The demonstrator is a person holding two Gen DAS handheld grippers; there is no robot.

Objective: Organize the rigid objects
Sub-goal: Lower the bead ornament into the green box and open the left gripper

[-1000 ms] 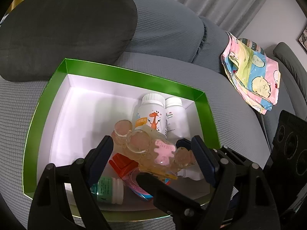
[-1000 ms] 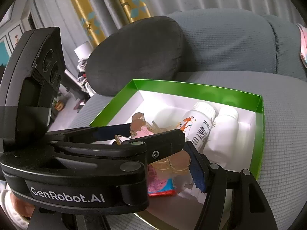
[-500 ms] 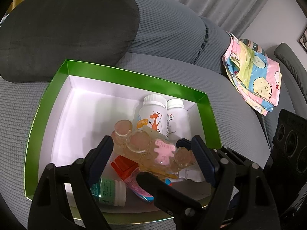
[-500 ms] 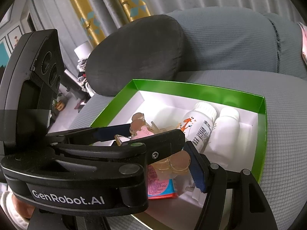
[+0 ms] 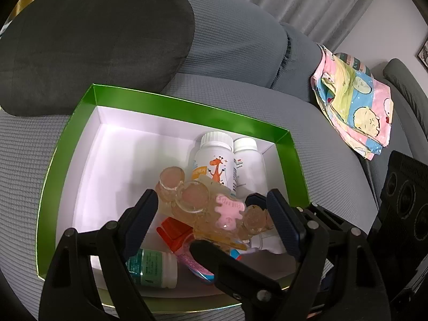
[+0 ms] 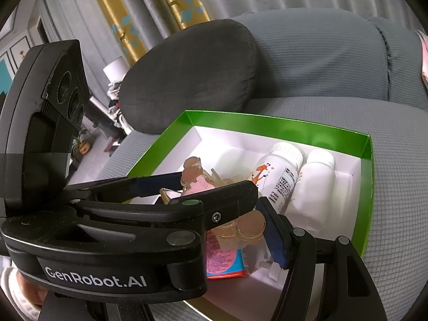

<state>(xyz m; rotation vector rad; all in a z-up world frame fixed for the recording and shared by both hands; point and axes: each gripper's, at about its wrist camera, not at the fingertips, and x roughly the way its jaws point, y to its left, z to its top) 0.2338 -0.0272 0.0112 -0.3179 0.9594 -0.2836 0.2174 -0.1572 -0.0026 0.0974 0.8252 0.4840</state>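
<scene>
Amber plastic toy [image 5: 203, 203] hangs over the green box [image 5: 187, 112], held by both grippers: left gripper [image 5: 211, 211] part-open jaws press its ends, right gripper [image 6: 235, 208] likewise clamped. Risk: uneven release tips it onto the bottles [image 5: 214, 160].

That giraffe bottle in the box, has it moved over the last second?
No. The giraffe bottle lies beside the plain white bottle, by the green box's far wall, as before.
</scene>
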